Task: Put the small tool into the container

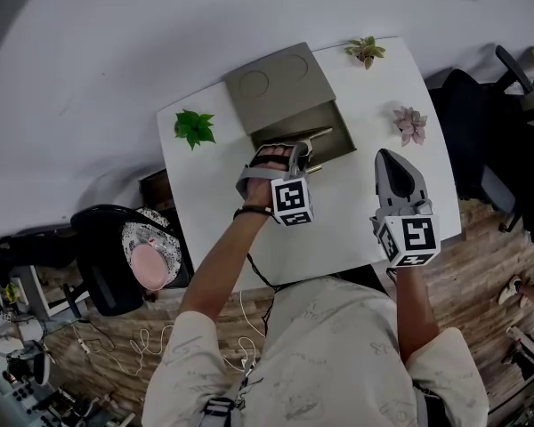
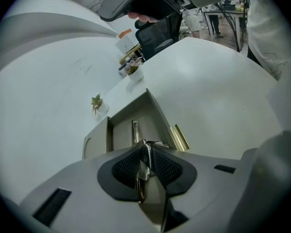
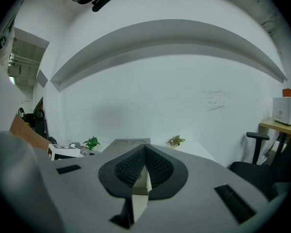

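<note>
A grey container (image 1: 336, 121) stands open at the back of the white table (image 1: 356, 229), its lid (image 1: 279, 85) folded away behind it. My left gripper (image 1: 289, 161) hangs over the container's front edge. In the left gripper view a small shiny metal tool (image 2: 141, 173) stands between the left gripper's (image 2: 146, 144) pads, which are slightly apart and do not press on it. Below lies the container's floor (image 2: 151, 116) with another slim metal piece (image 2: 135, 130) in it. My right gripper (image 1: 399, 181) is held above the table's right side, shut and empty.
A gold-coloured bar (image 2: 179, 137) lies at the container's right edge. Three small potted plants stand on the table: a green one (image 1: 194, 127), a pale one (image 1: 366, 51) and a pink one (image 1: 410, 124). Office chairs stand left (image 1: 116, 256) and right (image 1: 481, 149).
</note>
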The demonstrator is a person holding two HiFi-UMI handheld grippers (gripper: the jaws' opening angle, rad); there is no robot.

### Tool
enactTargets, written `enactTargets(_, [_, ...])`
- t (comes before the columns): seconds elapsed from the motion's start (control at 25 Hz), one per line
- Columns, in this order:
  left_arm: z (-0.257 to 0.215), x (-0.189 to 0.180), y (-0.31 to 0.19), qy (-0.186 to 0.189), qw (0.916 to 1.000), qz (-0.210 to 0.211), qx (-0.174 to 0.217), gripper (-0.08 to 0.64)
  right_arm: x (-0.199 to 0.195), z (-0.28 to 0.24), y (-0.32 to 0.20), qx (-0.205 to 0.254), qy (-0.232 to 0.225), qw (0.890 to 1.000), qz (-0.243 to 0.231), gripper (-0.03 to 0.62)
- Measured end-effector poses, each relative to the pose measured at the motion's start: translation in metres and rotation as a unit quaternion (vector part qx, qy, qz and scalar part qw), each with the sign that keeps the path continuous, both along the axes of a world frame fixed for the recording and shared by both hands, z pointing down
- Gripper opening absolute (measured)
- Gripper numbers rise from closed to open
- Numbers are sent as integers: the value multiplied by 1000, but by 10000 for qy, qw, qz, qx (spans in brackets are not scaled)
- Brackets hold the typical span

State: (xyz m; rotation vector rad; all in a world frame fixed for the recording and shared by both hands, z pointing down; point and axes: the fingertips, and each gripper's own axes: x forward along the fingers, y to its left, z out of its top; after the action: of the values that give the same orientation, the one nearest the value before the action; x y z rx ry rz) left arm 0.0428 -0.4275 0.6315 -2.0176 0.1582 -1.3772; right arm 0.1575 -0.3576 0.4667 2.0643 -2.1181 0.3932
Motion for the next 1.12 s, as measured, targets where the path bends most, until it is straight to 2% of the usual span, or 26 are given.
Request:
enactTargets(0.56, [-2,-6,0,-157,9998,-123,-91,112,6,0,1,78,-110,9999,-16,15])
enactTargets(1.12, [-13,-21,8,-343,9989,-323,64,130,6,-12,10,244,-115,9995,-170,15])
